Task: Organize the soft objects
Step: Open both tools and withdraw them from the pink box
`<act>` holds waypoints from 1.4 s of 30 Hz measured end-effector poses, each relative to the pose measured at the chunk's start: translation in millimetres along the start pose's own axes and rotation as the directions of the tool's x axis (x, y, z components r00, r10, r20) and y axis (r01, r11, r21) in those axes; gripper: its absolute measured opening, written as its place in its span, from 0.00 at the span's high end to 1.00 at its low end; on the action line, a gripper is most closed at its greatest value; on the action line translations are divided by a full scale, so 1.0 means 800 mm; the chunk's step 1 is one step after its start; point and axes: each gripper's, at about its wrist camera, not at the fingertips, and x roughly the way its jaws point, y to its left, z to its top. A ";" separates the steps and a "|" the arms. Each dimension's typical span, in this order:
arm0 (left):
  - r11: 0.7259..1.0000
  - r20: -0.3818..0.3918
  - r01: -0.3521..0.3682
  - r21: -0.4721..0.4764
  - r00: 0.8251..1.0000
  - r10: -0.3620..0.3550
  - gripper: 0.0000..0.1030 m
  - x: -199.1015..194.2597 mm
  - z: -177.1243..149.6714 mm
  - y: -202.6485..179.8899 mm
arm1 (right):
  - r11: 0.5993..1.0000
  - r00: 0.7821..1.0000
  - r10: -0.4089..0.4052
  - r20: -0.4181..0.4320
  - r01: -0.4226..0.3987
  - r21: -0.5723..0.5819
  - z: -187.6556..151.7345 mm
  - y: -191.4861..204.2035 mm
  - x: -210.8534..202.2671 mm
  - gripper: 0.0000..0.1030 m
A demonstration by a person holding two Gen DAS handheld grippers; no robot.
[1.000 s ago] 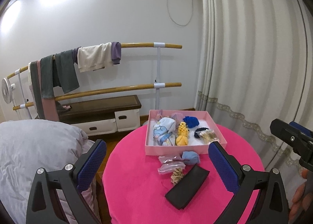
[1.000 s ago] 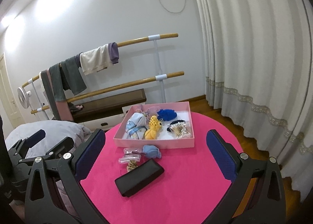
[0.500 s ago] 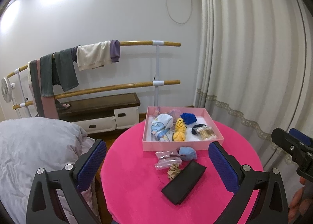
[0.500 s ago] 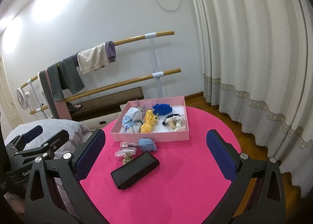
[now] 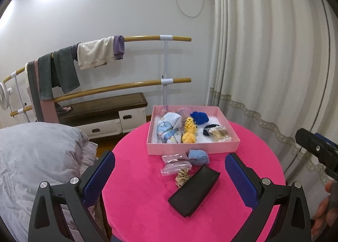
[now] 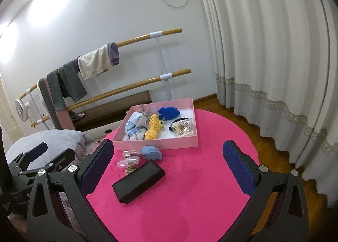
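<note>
A pink box (image 5: 193, 148) (image 6: 156, 144) stands at the far side of a round pink table (image 5: 143, 199) (image 6: 190, 195). It holds a pale blue cloth bundle (image 5: 169, 125), yellow knitted pieces (image 5: 189, 132), a dark blue knit (image 5: 199, 117) and a black and gold item (image 5: 217, 132). In front of it lie a light blue soft ball (image 5: 198, 157) (image 6: 151, 152), clear bags (image 5: 175, 162), a beige scrunchie (image 5: 182, 177) and a black case (image 5: 195, 193) (image 6: 138, 181). My left gripper (image 5: 169, 180) and right gripper (image 6: 166, 170) are open, empty, held above the table's near side.
A grey quilt (image 5: 36, 157) lies left of the table. Wooden rails with hanging clothes (image 5: 95, 54) and a low bench (image 5: 101, 111) stand behind. Curtains (image 5: 264, 62) hang at the right over wooden floor (image 6: 274, 147).
Both grippers have drawn back and risen a little, so the table and box look smaller and farther. Nothing on the table has moved.
</note>
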 end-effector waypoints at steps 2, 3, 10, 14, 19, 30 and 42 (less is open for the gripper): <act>1.000 -0.006 0.000 0.002 1.000 0.000 0.00 0.005 -0.001 0.002 | 1.000 1.000 -0.001 -0.004 0.001 -0.002 0.001 0.001 0.003 0.00; 1.000 -0.008 0.001 0.002 1.000 -0.001 0.00 0.007 -0.002 0.003 | 1.000 1.000 -0.001 -0.003 0.001 -0.002 0.000 0.001 0.003 0.00; 1.000 -0.039 0.009 -0.003 0.999 -0.009 0.00 0.024 -0.008 0.010 | 1.000 1.000 -0.005 -0.021 0.005 -0.007 -0.004 0.000 0.012 0.00; 1.000 -0.062 0.005 0.004 0.998 -0.005 0.00 0.035 -0.010 0.012 | 1.000 1.000 -0.007 -0.029 0.007 0.000 -0.008 -0.004 0.018 0.00; 1.000 -0.076 0.001 0.007 0.997 -0.001 0.00 0.045 -0.012 0.016 | 1.000 0.999 -0.005 -0.041 0.005 0.003 -0.011 -0.005 0.026 0.00; 0.999 -0.126 0.027 0.040 0.992 -0.021 0.00 0.068 -0.023 0.011 | 1.000 0.999 -0.015 -0.046 0.016 0.019 -0.010 -0.014 0.031 0.00; 0.995 -0.269 0.078 0.066 0.962 -0.058 0.00 0.141 -0.047 -0.003 | 0.999 0.993 -0.034 -0.117 0.037 0.024 -0.023 -0.023 0.072 0.00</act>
